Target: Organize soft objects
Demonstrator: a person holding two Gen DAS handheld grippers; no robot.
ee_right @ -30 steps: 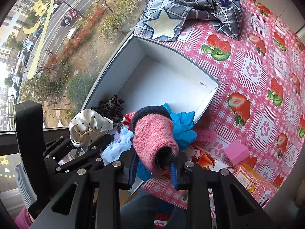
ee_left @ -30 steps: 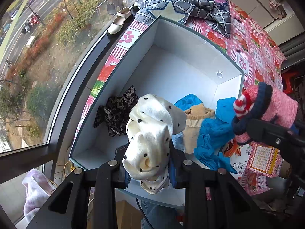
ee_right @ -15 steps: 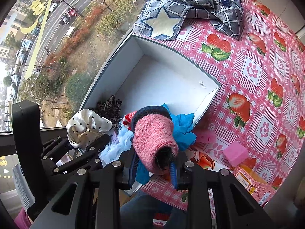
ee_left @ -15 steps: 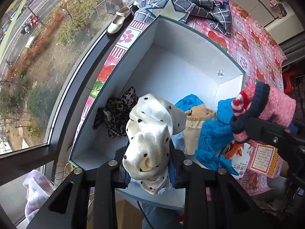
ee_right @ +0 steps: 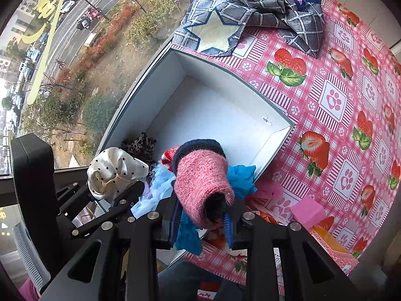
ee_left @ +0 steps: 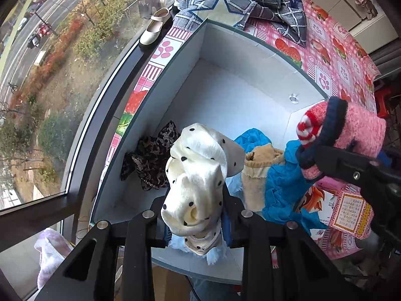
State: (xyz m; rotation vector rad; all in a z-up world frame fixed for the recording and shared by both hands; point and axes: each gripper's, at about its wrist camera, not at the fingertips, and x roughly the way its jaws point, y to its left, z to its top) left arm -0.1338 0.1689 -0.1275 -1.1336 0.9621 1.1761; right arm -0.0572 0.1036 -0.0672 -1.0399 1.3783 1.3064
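We see both views lit by soft, even daylight from the large glass window [ee_left: 75,80] on the left of each claw. Shadows are faint; the white inner walls of the open rectangular box [ee_left: 250,57] ahead of the claws look bright but not blown out. Fisheye distortion bends the box's straight rim into curves, and dark vignetting fills the corners. Focus is sharp throughout, with no motion blur.

- The left gripper [ee_left: 196,225] pointed steeply down over the white box [ee_left: 250,105], its jaws clamped on a cream dotted cloth [ee_left: 198,175].
- The right gripper [ee_right: 203,222] hung beside it above that box's near corner, pinching a pink knitted sock [ee_right: 203,175].
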